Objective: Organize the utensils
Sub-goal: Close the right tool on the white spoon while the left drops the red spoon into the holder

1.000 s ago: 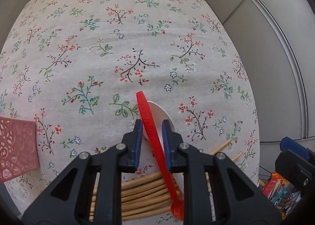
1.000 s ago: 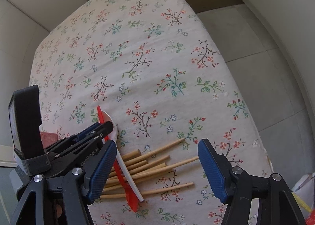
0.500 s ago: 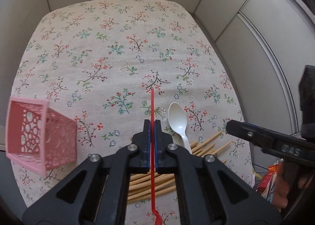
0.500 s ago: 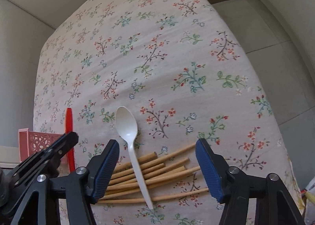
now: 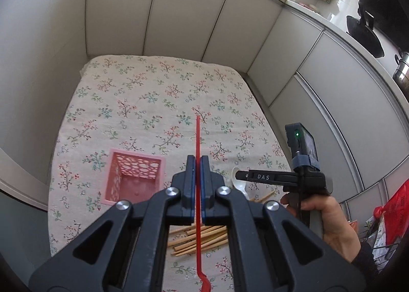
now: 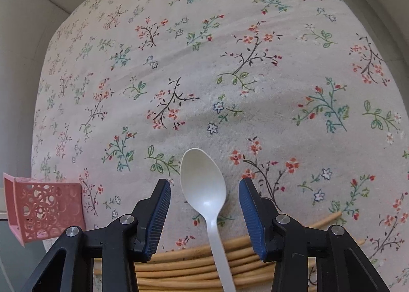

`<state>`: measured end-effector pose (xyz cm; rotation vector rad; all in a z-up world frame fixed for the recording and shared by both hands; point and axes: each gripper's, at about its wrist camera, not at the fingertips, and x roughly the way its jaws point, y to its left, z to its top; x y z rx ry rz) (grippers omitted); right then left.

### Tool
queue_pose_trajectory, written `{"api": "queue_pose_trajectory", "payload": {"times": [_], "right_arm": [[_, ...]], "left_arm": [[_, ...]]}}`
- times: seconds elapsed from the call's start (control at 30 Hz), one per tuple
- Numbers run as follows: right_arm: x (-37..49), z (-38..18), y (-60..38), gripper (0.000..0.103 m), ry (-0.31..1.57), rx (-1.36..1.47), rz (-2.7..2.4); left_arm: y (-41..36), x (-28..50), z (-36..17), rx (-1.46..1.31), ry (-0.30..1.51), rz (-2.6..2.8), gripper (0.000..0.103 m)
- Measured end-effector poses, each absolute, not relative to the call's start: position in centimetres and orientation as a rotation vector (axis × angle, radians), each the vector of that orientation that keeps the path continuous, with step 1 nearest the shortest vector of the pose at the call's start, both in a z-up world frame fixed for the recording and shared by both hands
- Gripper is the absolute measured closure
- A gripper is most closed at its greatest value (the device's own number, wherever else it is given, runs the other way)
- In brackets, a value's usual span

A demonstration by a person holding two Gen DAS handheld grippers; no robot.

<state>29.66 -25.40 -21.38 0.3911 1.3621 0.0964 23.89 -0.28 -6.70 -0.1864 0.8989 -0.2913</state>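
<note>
A floral-clothed table (image 5: 143, 103) carries a pink basket (image 5: 133, 179), wooden sticks (image 6: 194, 264), perhaps chopsticks, and a white spoon (image 6: 204, 189).

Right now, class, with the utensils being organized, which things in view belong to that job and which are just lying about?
Belong to the job:
- thin red plastic utensil, clamped in the left claw
- white plastic spoon, between the closing right claw
- tan wooden chopsticks
- pink perforated plastic basket

Just lying about:
- floral tablecloth
- red plastic bag
- black pan
</note>
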Motion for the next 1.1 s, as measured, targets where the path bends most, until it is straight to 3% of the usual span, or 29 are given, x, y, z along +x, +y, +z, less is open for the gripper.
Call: {"api": "queue_pose_trajectory", "payload": {"times": [0.23, 0.33, 0.5, 0.8, 1.1], "right_arm": [[31.0, -23.2, -22.8, 0.053, 1.386, 0.241, 0.046], [31.1, -23.1, -22.0, 0.065, 1.358, 0.158, 0.036], [30.6, -22.8, -21.1, 0.066, 1.305, 0.086, 0.034], [28.8, -17.1, -22.7, 0.066, 1.147, 0.239, 0.077], [27.0, -13.0, -21.5, 0.065, 1.027, 0.256, 0.124]], "left_arm": [[2.6, 23.9, -6.1, -0.227, 0.84, -0.252, 0.1], [3.3, 23.7, -5.4, -0.24, 0.774, -0.216, 0.1], [4.4, 23.6, -4.6, -0.238, 0.616, -0.129, 0.1], [4.0, 25.2, -5.3, -0.151, 0.366, -0.013, 0.1], [2.6, 27.0, -8.3, -0.088, 0.356, 0.006, 0.1]]}}
